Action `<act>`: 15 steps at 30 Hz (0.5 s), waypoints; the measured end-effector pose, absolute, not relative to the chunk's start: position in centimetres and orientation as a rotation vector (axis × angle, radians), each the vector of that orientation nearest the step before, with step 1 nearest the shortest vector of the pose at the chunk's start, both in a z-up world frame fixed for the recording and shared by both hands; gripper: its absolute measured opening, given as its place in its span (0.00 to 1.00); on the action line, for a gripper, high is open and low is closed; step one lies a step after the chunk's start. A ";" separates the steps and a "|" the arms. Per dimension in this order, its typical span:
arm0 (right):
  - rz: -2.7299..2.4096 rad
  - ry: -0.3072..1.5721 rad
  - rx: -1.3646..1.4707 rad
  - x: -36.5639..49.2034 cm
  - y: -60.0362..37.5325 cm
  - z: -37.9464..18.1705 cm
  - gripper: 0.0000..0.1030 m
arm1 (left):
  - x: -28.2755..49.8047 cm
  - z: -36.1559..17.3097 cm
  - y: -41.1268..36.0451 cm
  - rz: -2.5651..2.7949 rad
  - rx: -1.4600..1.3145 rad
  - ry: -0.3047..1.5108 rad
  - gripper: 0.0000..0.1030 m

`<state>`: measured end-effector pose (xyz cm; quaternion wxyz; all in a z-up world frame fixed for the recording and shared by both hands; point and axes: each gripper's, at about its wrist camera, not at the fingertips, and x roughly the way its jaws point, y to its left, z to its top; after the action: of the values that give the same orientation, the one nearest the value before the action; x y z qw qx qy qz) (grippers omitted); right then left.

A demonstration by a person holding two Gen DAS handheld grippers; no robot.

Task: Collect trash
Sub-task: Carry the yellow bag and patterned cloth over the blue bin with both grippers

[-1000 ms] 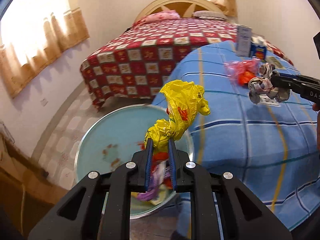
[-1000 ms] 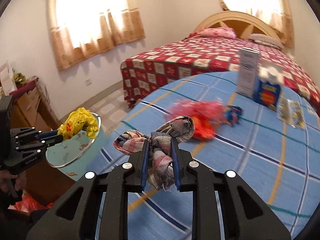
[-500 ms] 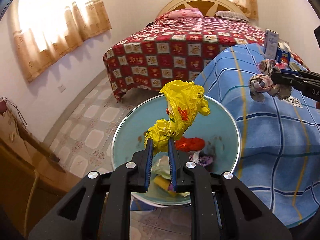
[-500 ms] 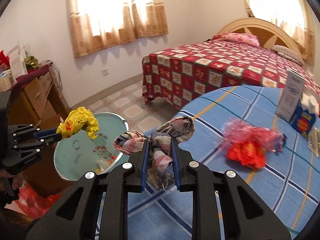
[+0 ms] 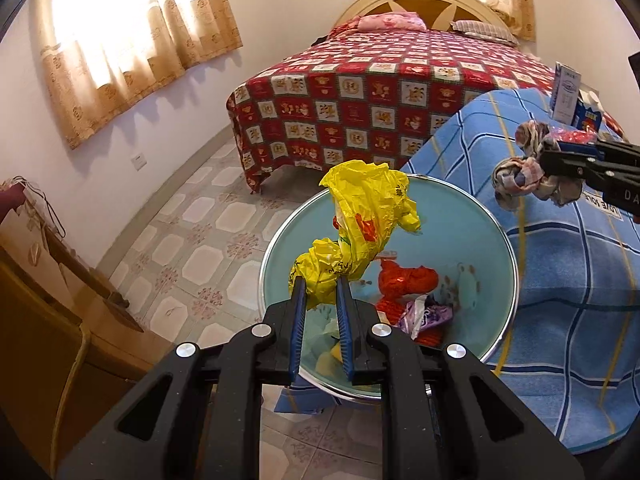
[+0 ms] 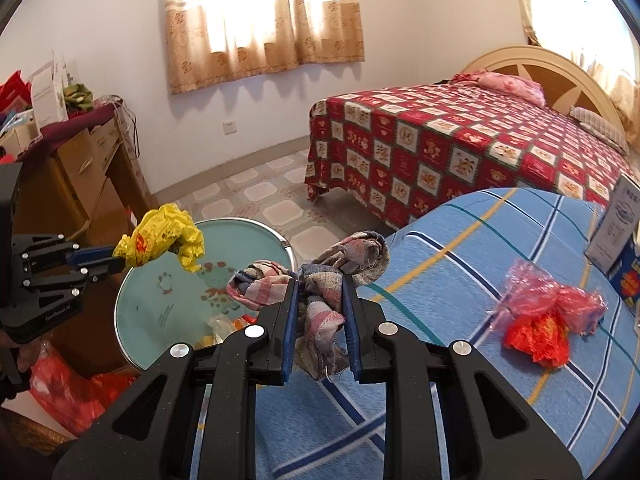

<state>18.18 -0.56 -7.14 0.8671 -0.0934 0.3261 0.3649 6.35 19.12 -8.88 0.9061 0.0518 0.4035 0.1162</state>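
Left wrist view: the left gripper (image 5: 322,296) is clamped on a crumpled yellow plastic bag (image 5: 360,228), held above the open trash bin (image 5: 496,224), which already contains red and purple wrappers. At the right edge, the right gripper (image 5: 548,162) holds a plaid rag (image 5: 520,176) over the blue-checked bedspread (image 5: 580,264).

Right wrist view: the right gripper (image 6: 320,300) is closed on the plaid rag (image 6: 320,300), near the bed's left edge, not yet over the bin (image 6: 256,224). A red wrapper (image 6: 540,320) and cartons (image 6: 616,236) remain on the bedspread (image 6: 460,260).

Assessment: partly done; two items in transit, more left.

Against the frame one second ago, both grippers have moved toward the bin, the left now squarely above it.
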 end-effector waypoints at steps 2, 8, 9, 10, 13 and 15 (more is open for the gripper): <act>0.769 0.684 -0.198 18.2 -0.3 -7.2 0.21 | 6.3 -8.8 19.4 0.244 0.103 0.832 0.15; 0.795 0.682 -0.232 17.8 1.4 -7.5 0.21 | 6.2 -8.8 20.1 0.263 0.090 0.833 0.15; 0.799 0.682 -0.238 17.7 1.6 -7.5 0.21 | 6.2 -8.8 20.2 0.267 0.087 0.833 0.15; 0.802 0.683 -0.240 17.6 1.7 -7.6 0.21 | 6.2 -8.8 20.5 0.271 0.082 0.833 0.15; 0.809 0.684 -0.253 17.4 2.3 -7.7 0.21 | 6.4 -8.8 20.7 0.278 0.076 0.833 0.15; 0.814 0.685 -0.264 17.3 2.7 -7.8 0.21 | 6.4 -8.8 20.9 0.280 0.075 0.833 0.15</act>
<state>17.30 2.72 -7.78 0.8536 -0.1253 0.3254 0.3871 6.36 20.89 -8.77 0.9043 0.0361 0.4032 0.1356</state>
